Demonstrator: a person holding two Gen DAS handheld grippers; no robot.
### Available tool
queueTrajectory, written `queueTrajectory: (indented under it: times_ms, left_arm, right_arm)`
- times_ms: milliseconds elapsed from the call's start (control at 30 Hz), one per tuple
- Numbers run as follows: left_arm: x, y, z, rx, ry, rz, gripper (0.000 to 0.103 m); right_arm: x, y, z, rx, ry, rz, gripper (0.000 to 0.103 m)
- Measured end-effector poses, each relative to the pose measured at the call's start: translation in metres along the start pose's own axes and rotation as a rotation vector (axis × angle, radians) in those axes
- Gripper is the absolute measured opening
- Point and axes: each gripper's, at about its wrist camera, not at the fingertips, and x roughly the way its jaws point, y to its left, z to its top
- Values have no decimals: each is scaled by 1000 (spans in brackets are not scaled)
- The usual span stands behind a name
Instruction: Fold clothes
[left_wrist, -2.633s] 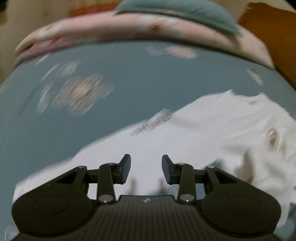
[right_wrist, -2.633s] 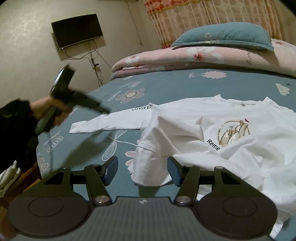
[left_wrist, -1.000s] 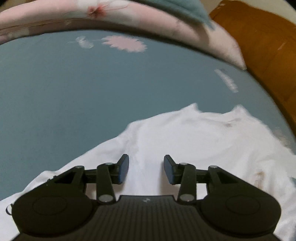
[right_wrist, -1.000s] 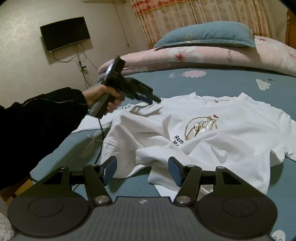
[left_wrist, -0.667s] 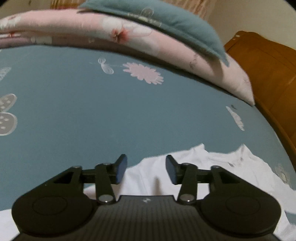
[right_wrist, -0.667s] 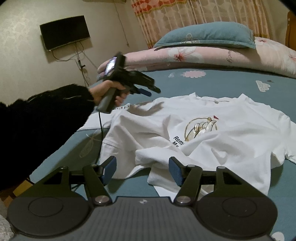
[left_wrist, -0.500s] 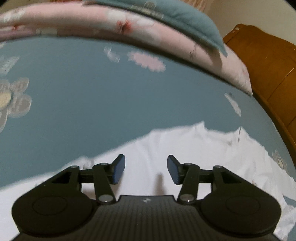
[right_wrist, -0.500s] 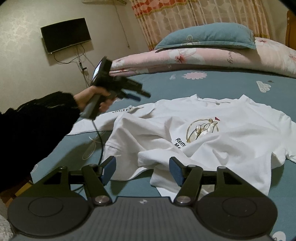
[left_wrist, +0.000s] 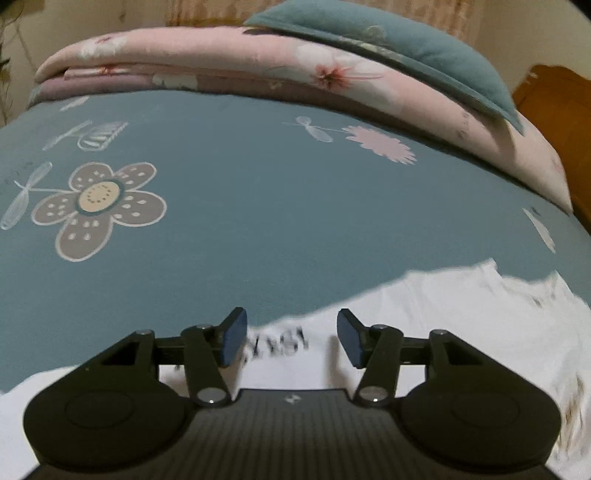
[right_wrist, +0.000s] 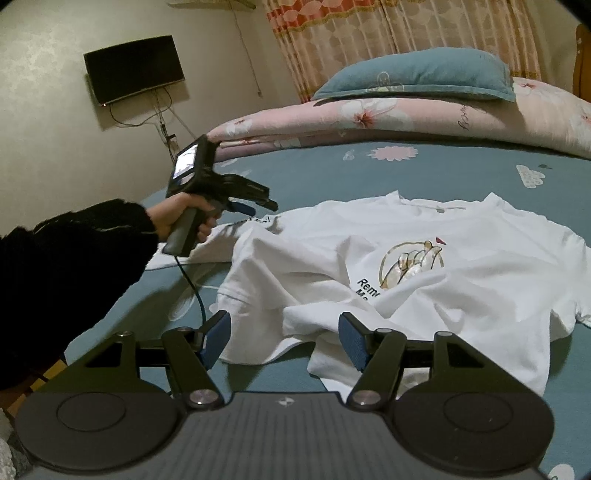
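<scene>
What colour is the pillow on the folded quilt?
Teal-blue pillow, faint floral print; clearest in the right wrist view.

Motion blurs the white shirt's (left_wrist: 424, 325) sleeve lettering (left_wrist: 280, 341) unreadable.

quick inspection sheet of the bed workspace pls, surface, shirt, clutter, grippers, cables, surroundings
surface: teal flowered bedsheet, shirt spread across it
job's things: white t-shirt, print side up, rumpled, lower part bunched over itself, one sleeve stretched out to the left; not yet folded
clutter: nothing seen on the sheet besides the shirt
grippers: left gripper held above the outstretched sleeve, jaws just been opening, nothing between them; right gripper open, at the bunched hem, not gripping
cables: blue cable hangs from the left gripper's handle; wires under the TV
surroundings: pink folded quilt, teal pillow, wall TV, curtains
</scene>
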Motion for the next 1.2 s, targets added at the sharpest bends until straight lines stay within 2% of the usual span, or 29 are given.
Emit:
queueTrajectory:
  times_ms: [100,333,433,533,700,800,900,967,1200]
  left_arm:
    - [-21,-3,-19,58,17,0,61]
    - [-51,17,-74,50,66,75,64]
    - [-66,18,-76,53,112,112,63]
    - [-89,4,-75,64,125,91,63]
    - [-133,-39,-81,119,82,-77,68]
    - [-158,-58,-86,100,56,-168,68]
    - [-179,-78,-96,129,47,-217,68]
    - [-191,-96,-106,193,51,-231,69]
    - [-220,-167,-165,584,-29,-200,74]
  right_arm:
    - [-2,2,1,-1,-8,8,69]
    - [-1,5,3,13,-17,-2,69]
    - [-1,3,3,23,-21,-23,69]
    - [0,-1,1,30,-3,-52,69]
    - [2,-8,-3,43,16,-79,69]
    - [-1,-11,-6,35,21,-95,69]
    - [-8,-11,-9,-7,21,-123,69]
    - [-13,-11,-13,-53,27,-153,69]
    - [-28,-13,-38,-206,101,-238,69]
